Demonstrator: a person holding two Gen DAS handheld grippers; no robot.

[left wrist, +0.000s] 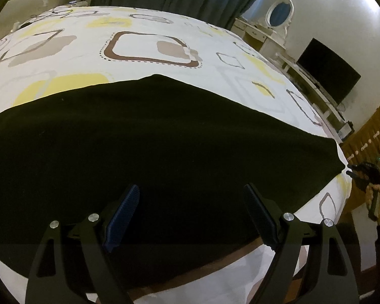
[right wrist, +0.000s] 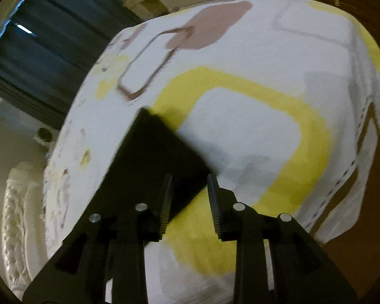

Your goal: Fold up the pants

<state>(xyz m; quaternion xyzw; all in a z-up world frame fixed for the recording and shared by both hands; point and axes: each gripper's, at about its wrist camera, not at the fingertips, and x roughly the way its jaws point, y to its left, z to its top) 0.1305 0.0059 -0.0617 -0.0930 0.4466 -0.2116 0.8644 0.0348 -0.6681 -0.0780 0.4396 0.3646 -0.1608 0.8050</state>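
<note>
pants (left wrist: 149, 136): black, spread flat on the bed (left wrist: 144, 33), near edge toward you, so both ends are reachable.
left tool (left wrist: 191, 192): wide open, holding nothing, poised over the near edge.
right tool (right wrist: 188, 182): partly open around a corner of the cloth (right wrist: 152, 157); not clamped, contact unclear.
next: likely close on both ends and fold.

pants (left wrist: 152, 139): 1 | bedspread (left wrist: 144, 33): 1 | TV (left wrist: 329, 73): 1 | mirror (left wrist: 281, 15): 1

black pants (left wrist: 152, 136), spread flat on bed
</note>
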